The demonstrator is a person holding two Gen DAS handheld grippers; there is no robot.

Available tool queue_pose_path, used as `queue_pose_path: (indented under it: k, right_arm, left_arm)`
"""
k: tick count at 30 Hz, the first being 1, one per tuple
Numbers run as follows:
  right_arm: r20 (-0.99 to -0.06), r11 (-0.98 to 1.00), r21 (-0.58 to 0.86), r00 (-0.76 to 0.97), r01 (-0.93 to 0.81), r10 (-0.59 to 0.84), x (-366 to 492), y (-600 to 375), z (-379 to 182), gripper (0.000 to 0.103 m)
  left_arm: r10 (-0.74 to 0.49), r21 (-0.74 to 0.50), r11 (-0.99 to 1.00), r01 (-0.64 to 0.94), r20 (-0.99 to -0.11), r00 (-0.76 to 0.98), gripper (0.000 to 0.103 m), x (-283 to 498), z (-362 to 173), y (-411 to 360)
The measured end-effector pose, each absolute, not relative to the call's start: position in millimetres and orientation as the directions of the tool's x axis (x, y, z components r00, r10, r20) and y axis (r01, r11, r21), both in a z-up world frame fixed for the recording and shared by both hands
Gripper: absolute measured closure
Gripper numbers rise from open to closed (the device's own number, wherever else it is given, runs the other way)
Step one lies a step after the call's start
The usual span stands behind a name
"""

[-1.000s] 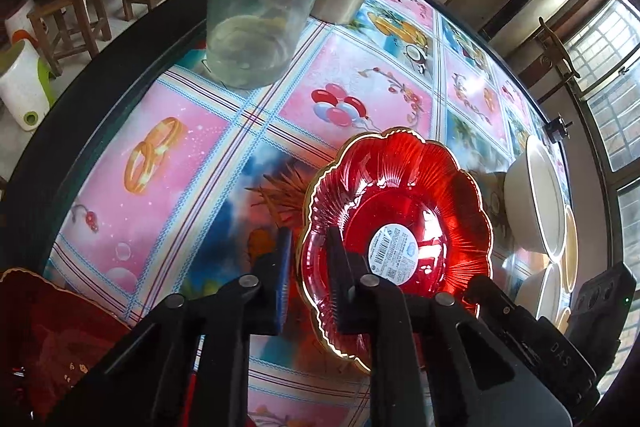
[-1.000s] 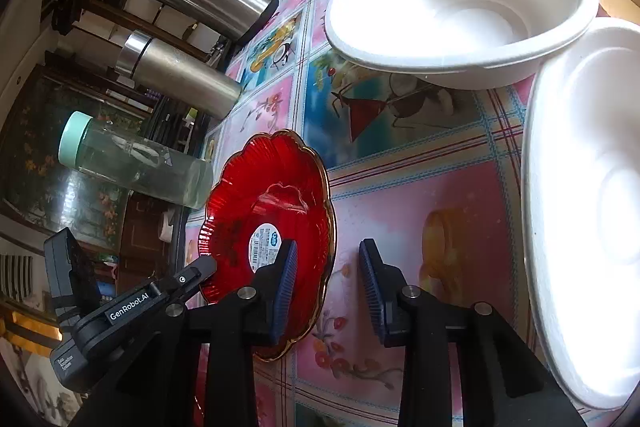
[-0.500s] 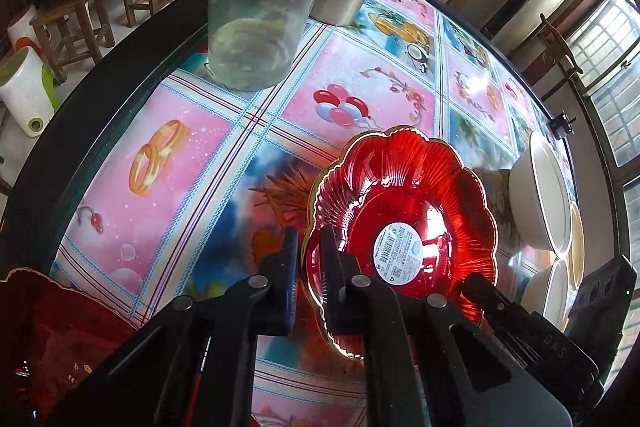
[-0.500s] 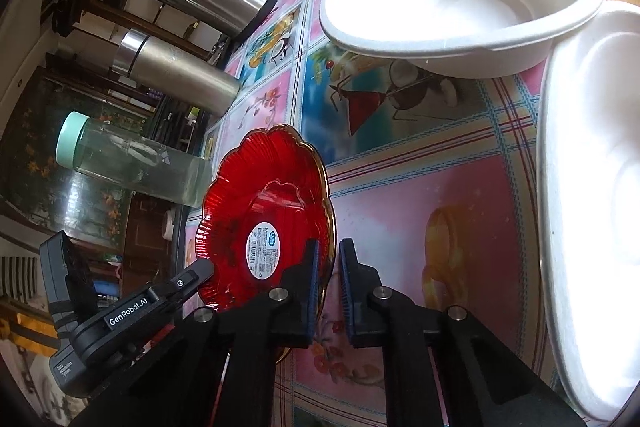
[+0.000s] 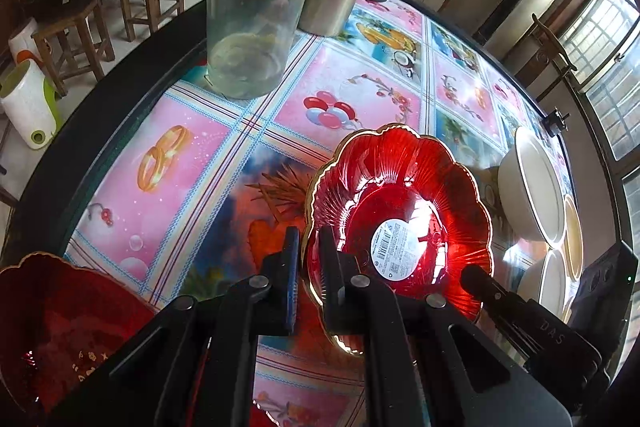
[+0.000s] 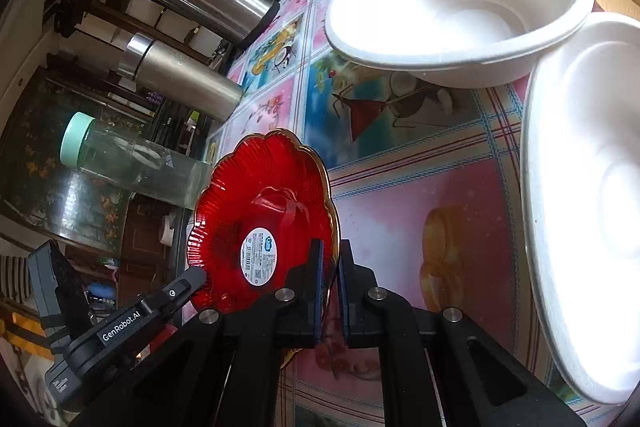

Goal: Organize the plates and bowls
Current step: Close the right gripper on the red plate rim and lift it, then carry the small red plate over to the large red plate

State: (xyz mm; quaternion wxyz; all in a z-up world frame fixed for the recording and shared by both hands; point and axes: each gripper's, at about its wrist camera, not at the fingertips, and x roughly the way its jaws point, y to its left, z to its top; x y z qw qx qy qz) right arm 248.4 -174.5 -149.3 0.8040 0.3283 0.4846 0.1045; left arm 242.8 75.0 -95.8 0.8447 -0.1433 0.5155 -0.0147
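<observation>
The red plate [image 5: 400, 215] sits flat on the table [image 5: 192, 163] with each claw clamped on its gilt rim, left claw [image 5: 309, 259] and right claw [image 6: 329, 275] on opposite sides, the white bowls [image 6: 460, 7] lying beyond the right one.

Both tools are matte black plastic. The left gripper [image 5: 309, 281] has flat ribbed fingers [image 5: 289, 279] on angular arms pinned with round silver screws [image 5: 259, 281]. The right gripper [image 6: 329, 293] matches, its fingers [image 6: 316, 291] lined with blue pads. White lettering "GenRobot.AI" [image 6: 121, 325] marks one body, and "DAS" [image 5: 552, 331] the other.
</observation>
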Motion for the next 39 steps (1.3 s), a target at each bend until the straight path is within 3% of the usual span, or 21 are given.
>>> queue_pose_path:
  k: [13, 19, 22, 29, 35, 37, 39]
  right_arm:
    - [-0.577, 0.763, 0.646, 0.636, -0.028, 0.512, 197.2, -157.0, -98.3, 0.097]
    - [-0.537, 0.785, 0.599, 0.648, -0.156, 0.539, 173.5, -119.2, -74.6, 0.088]
    - [-0.598, 0.841, 0.528, 0.651, -0.120, 0.468, 170.4, -100.7, -80.0, 0.092]
    - [-0.594, 0.790, 0.613, 0.652, -0.012, 0.471, 169.7, -132.6, -98.1, 0.092]
    - [-0.595, 0.759, 0.647, 0.667, 0.066, 0.449, 152.5, -176.1, -103.4, 0.092]
    - [-0.626, 0.767, 0.634, 0.649, 0.100, 0.433, 142.0, -190.2, -105.4, 0.092]
    - [-0.650, 0.777, 0.617, 0.635, 0.121, 0.417, 127.6, -204.3, -107.5, 0.093]
  left_arm:
    - [-0.056, -0.161, 0.983, -0.087, -0.717, 0.695, 0.096, 175.4, -32.4, 79.3]
    - [-0.019, -0.113, 0.991, -0.067, -0.628, 0.778, 0.096, 128.9, -2.2, 88.9]
    - [-0.010, -0.122, 0.989, -0.088, -0.635, 0.772, 0.096, 121.6, -6.0, 104.5]
    - [0.006, -0.103, 0.990, -0.094, -0.641, 0.768, 0.096, 107.6, -10.8, 115.9]
    - [-0.117, -0.182, 0.983, -0.017, -0.699, 0.705, 0.095, 114.8, -15.9, 108.2]
    - [-0.195, -0.223, 0.974, 0.043, -0.725, 0.661, 0.091, 117.1, -19.1, 95.9]
    - [-0.267, -0.258, 0.961, 0.103, -0.752, 0.603, 0.066, 115.7, -23.3, 78.1]
